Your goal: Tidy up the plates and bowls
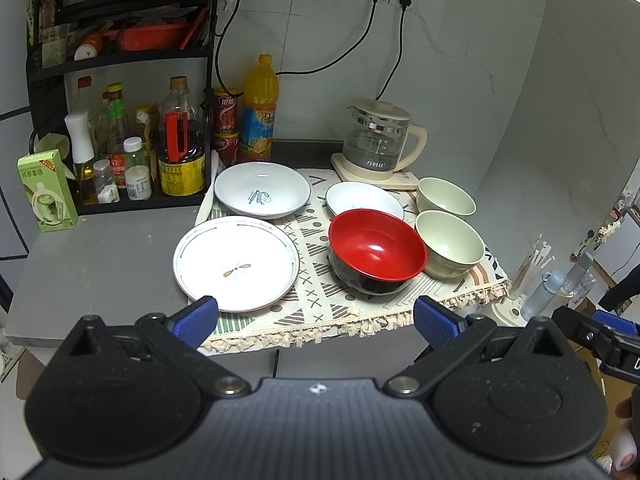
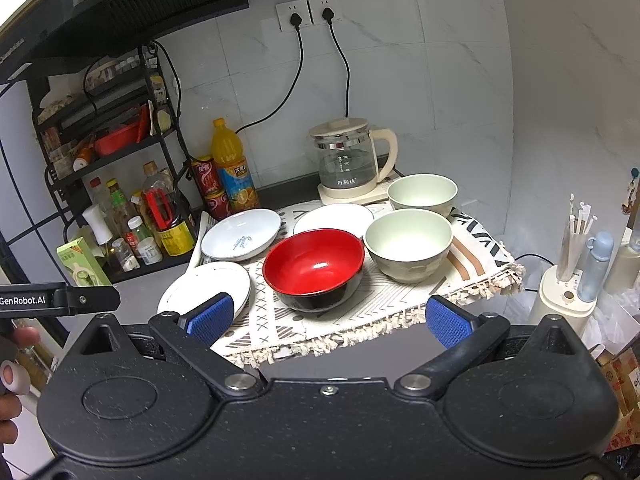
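Blue-padded and spread wide, the left gripper [image 1: 316, 320] hangs empty in front of the counter edge, and the right gripper [image 2: 328, 320] beside it is just as wide and empty. On the fringed patterned cloth [image 1: 320, 304] sits a glossy red bowl with a black outside [image 1: 376, 252], touching the nearer of two pale green bowls [image 1: 450, 248]; the farther green bowl [image 1: 446, 196] stands behind it. A flat white plate with a thin dark rim line [image 1: 236, 264] lies at the cloth's left edge, a deep white dish [image 1: 262, 190] behind it, and a small white plate [image 1: 360, 198] is partly hidden behind the red bowl. A glass kettle [image 1: 378, 140] stands at the back.
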